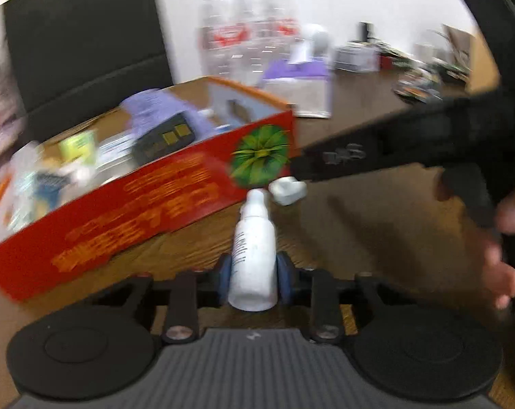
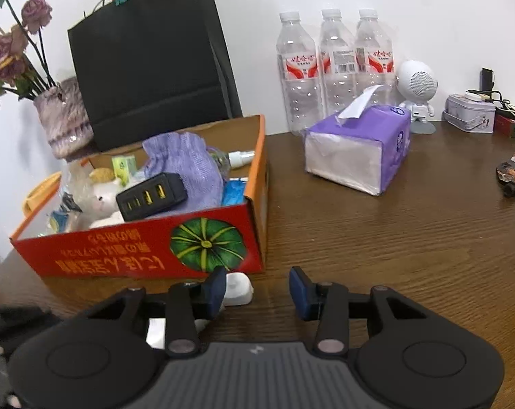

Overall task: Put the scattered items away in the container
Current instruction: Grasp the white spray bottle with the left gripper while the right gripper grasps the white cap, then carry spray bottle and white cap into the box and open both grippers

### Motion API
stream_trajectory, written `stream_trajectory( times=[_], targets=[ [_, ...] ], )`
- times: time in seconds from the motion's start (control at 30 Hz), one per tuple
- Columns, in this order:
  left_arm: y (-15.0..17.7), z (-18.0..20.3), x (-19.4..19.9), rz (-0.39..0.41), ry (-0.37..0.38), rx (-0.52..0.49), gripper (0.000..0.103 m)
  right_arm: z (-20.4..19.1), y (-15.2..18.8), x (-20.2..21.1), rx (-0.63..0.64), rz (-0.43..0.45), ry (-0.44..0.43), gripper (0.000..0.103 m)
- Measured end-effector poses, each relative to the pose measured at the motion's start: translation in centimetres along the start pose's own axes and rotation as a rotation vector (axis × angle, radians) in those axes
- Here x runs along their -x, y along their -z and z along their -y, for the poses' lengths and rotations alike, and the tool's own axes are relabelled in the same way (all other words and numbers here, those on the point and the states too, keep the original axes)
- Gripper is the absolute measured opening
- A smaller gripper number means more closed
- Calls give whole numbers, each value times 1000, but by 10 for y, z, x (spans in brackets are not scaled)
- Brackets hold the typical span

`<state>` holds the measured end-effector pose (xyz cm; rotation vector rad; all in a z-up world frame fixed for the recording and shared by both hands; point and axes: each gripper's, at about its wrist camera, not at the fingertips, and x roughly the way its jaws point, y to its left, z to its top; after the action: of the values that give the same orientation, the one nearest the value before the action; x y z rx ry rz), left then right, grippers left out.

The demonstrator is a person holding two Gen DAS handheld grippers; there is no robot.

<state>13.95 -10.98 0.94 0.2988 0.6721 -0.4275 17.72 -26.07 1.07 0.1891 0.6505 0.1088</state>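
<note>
Spray bottle (image 1: 254, 248) pinched in my left claw (image 1: 254, 272), beside red box (image 1: 138, 197). Right claw (image 2: 257, 289) spread near white case (image 2: 238, 288). Judged: lift clear of box wall before release.

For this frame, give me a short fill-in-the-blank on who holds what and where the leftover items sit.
1. The left gripper is shut on a white ____.
2. The right gripper has its jaws ____ and holds nothing.
3. The small white case lies on the table, just outside the ____ box with the pumpkin picture.
4. The black charger already lies ____ that box.

Missing words: bottle; open; red; inside
</note>
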Motion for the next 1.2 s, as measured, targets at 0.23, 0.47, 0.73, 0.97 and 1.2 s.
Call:
stream_trajectory(
  times=[0.23, 0.47, 0.73, 0.97, 1.2],
  targets=[
    [27, -52, 29, 1, -163, 208, 28, -30, 10, -10, 162, -17, 22, 41],
    [33, -73, 37, 11, -152, 309, 28, -35, 12, -21, 158, -10, 69, 25],
    [42, -81, 39, -20, -134, 348, 28, -61, 43, 31, 206, 11, 17, 25],
    [44, -75, 36, 3, -129, 326, 57, -91, 61, 39, 272, 25, -25, 25],
    [41, -74, 30, 39, -142, 304, 77, -89, 61, 32, 236, 2, -6, 39]
  ],
)
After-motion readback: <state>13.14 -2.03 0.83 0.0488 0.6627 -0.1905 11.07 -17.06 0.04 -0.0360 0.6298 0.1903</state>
